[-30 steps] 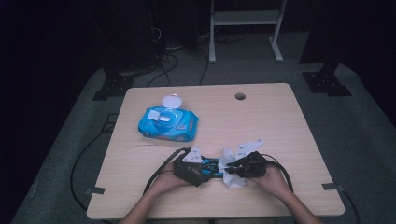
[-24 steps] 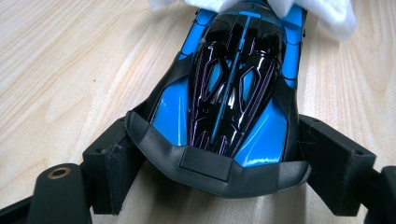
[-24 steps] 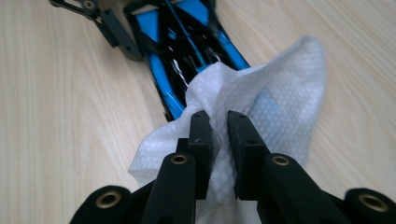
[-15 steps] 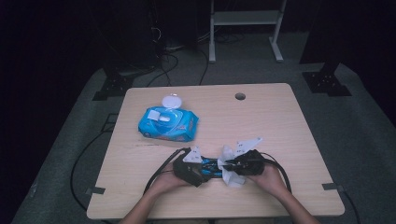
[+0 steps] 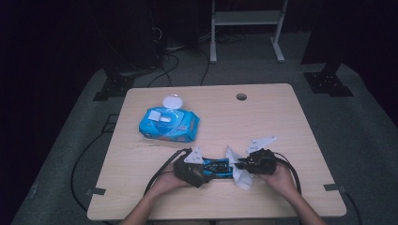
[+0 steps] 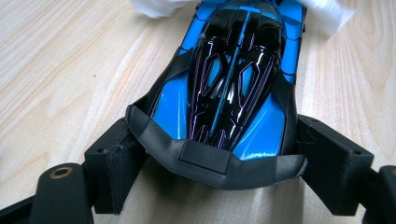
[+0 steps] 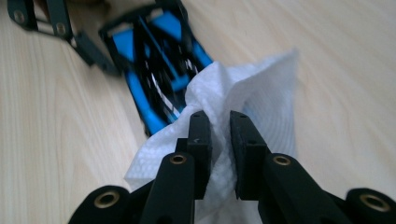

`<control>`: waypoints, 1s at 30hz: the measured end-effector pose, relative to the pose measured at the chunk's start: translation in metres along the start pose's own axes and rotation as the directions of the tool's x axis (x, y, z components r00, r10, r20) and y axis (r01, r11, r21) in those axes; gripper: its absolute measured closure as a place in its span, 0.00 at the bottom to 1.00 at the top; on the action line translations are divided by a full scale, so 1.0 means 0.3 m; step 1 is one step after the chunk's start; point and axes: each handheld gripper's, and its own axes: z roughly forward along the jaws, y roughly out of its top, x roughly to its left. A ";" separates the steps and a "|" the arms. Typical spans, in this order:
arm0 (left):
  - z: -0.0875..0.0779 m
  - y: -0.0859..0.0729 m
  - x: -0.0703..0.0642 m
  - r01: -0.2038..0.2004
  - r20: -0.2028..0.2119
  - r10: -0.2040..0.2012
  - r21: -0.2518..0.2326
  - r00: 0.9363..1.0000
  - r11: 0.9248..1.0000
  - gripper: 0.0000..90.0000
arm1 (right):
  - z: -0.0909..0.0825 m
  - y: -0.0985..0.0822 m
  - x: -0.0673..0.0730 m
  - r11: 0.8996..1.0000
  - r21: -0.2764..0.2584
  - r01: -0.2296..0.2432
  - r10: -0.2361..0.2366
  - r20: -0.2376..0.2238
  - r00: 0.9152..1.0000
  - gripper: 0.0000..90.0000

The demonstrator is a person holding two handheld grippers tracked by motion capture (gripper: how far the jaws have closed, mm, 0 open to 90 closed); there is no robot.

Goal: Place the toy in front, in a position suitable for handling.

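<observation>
High view looks down on a pale wooden bench (image 5: 281, 122) with a blue pack of wet wipes (image 5: 169, 125) lying toward its far left, its round white lid (image 5: 171, 102) flipped up, and a small round hole (image 5: 241, 96) near the far edge; both sit well apart from the work at the near edge, and nothing stands between them and the hands. Black cables trail off the bench on either side, and a white metal stand (image 5: 246, 28) rises from the floor beyond. Down at the near edge a blue and black toy car (image 5: 217, 168) lies on the wood between the two hands. From above it is small and half hidden; the left gripper view shows its glossy black top with thin purple lines and its dark end piece set between the left tool (image 6: 219, 172), whose jaws stand wide on either flank of the car and grasp it. The right gripper view shows the right tool (image 7: 219, 123) clenched on a crumpled white wipe (image 7: 261, 93), the jaws nearly together, and the wipe lies against the car's far end.
</observation>
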 end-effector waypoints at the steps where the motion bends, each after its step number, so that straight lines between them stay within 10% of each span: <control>1: 0.000 0.000 0.000 0.000 0.001 0.000 0.000 1.000 1.000 0.22 | 0.012 0.020 0.005 1.000 -0.003 0.010 -0.010 0.003 1.000 0.88; 6: -0.005 -0.007 0.004 0.009 0.004 -0.009 -0.001 1.000 1.000 0.22 | 0.074 0.077 0.000 1.000 0.011 0.023 -0.023 -0.008 1.000 0.88; 17: -0.001 0.001 -0.003 0.003 0.009 -0.003 -0.006 1.000 1.000 0.21 | -0.025 -0.037 -0.039 0.998 0.025 -0.053 0.052 0.035 0.998 0.88; 30: 0.001 0.006 0.000 -0.006 0.008 0.007 -0.010 1.000 1.000 0.23 | 0.043 0.034 -0.009 1.000 0.002 0.007 -0.007 -0.022 1.000 0.88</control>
